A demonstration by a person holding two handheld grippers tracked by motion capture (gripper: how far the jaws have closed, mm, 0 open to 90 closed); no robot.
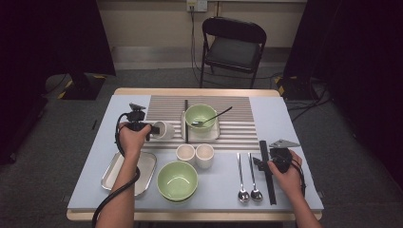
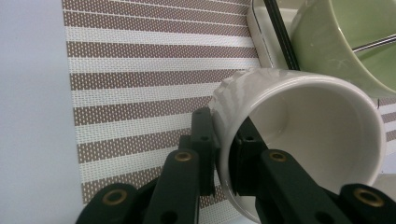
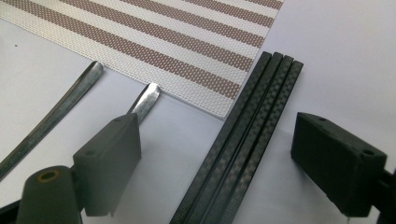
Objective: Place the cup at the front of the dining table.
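Over the striped woven placemat (image 1: 237, 118) — white ceramic cup (image 2: 303, 140) is clamped by its rim, tilted, in left tongs (image 2: 224, 158) | right tongs (image 3: 215, 163) are spread wide — black carbon-fibre chopsticks (image 3: 243, 140) are straddled on the tabletop (image 1: 275, 114).

Bright overhead light, dark room edges, soft shadows, blurred near jaws

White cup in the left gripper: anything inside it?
The white cup, tilted on its side and pinched at the rim by the left gripper, looks empty: bare inner wall and bottom show. The lowest part of the inside is hidden behind the jaw.
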